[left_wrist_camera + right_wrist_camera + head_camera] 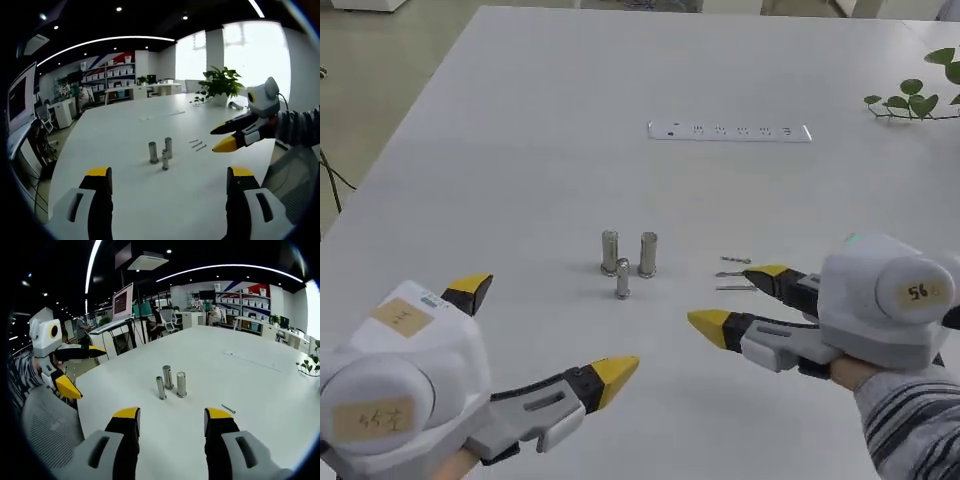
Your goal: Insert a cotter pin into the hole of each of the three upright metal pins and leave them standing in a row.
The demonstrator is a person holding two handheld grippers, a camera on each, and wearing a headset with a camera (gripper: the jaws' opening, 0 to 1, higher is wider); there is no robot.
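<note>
Three short upright metal pins stand close together mid-table: two side by side [609, 252] [648, 254] and a smaller one [622, 278] just in front. Thin cotter pins [733, 274] lie flat to their right. My right gripper [735, 297] hovers open right over the cotter pins, holding nothing. My left gripper [542, 330] is open and empty at the near left, short of the pins. In the left gripper view the metal pins [165, 152] and cotter pins [196, 144] lie ahead of the gripper [168, 175]. In the right gripper view the metal pins [170, 382] stand beyond the gripper [171, 415], and one cotter pin [228, 409] lies by the right jaw.
A white power strip [730, 131] lies flat farther back on the white table [520, 150]. A leafy plant [920, 95] trails in at the far right edge. A grey mesh chair [50, 425] stands at the table's near side.
</note>
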